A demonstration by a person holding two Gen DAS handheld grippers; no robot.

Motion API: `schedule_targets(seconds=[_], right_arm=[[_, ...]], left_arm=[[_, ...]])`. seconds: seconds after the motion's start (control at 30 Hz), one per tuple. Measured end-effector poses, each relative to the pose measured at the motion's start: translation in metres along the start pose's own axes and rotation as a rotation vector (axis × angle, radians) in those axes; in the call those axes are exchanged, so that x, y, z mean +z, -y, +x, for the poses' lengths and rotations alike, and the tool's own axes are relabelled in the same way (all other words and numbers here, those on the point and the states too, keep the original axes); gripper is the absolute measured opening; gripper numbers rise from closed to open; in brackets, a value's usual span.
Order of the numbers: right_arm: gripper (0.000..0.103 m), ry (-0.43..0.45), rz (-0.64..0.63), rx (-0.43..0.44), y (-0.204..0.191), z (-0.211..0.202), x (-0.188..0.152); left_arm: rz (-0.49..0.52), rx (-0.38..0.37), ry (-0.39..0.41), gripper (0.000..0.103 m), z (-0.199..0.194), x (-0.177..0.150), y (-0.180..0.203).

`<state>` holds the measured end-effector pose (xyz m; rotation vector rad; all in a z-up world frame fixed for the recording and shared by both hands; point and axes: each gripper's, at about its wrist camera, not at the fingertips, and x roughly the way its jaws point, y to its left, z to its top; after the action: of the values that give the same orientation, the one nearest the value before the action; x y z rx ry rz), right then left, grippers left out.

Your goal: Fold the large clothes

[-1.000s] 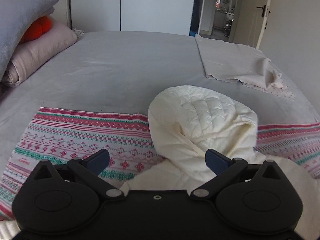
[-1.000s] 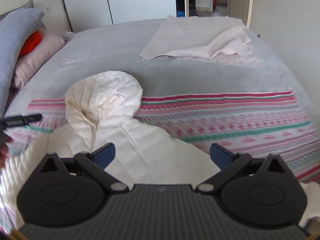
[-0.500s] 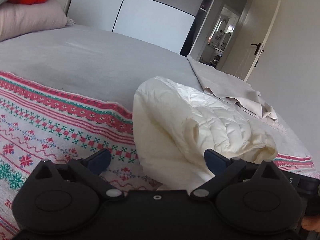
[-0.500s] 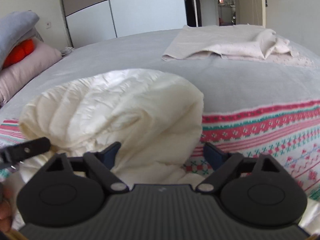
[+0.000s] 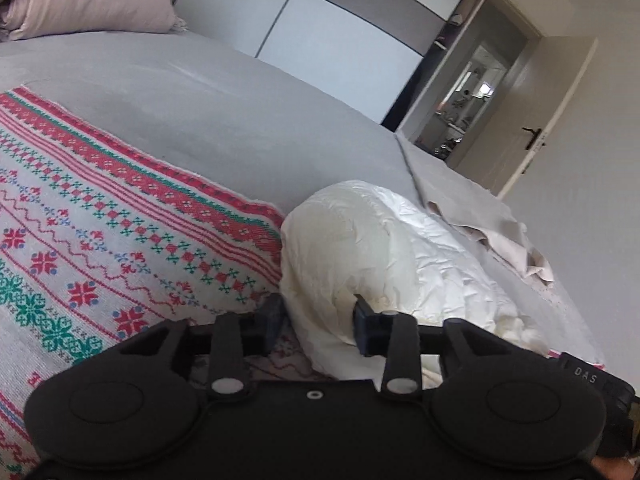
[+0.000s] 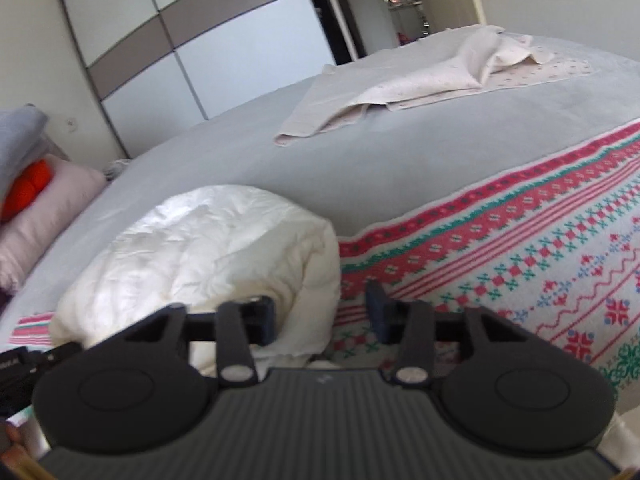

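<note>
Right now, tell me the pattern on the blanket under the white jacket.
Red and green cross-stitch bands with red stripes on white blanket, clearest in the right wrist view.

On the bed (image 6: 400, 168) lie 1 cream quilted jacket (image 6: 208, 252), 1 red-and-green patterned blanket (image 6: 540, 256) and 1 crumpled beige sheet (image 6: 420, 80). 1 pink pillow (image 5: 88, 4) sits at its head, 1 orange thing (image 6: 30, 184) on it.

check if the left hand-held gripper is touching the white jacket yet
Touching. The left wrist view shows the left hand-held gripper closing on a fold of the white jacket, one finger pressed into the fabric.
</note>
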<state>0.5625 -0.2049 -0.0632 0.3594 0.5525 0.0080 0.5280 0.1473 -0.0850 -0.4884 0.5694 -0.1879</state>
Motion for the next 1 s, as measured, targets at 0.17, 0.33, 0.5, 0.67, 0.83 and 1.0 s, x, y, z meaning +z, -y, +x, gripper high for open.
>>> schedule_targets(seconds=[0.17,0.33,0.5,0.67,0.83,1.0], right_arm=[[0.072,-0.010,0.066,0.053,0.008,-0.014,0.006],[0.078,0.017,0.108,0.076,0.009,-0.026,0.008],[0.081,0.036,0.127,0.082,0.010,-0.032,0.009],[0.085,0.081,0.163,0.123,0.010,-0.052,0.017],[0.089,0.142,0.188,0.161,0.012,-0.071,0.029],[0.092,0.121,0.307,0.255,0.023,-0.084,0.046]], left_arm=[[-0.044,-0.173,0.077,0.082,-0.013,0.006,-0.002],[-0.200,-0.203,0.027,0.074,0.013,-0.003,-0.010],[-0.246,-0.191,0.047,0.015,0.015,-0.007,-0.012],[-0.086,-0.251,0.163,0.008,-0.015,-0.007,0.010],[0.181,-0.367,0.220,0.008,-0.044,-0.009,0.043],[0.516,-0.400,0.114,0.008,-0.063,-0.016,0.086]])
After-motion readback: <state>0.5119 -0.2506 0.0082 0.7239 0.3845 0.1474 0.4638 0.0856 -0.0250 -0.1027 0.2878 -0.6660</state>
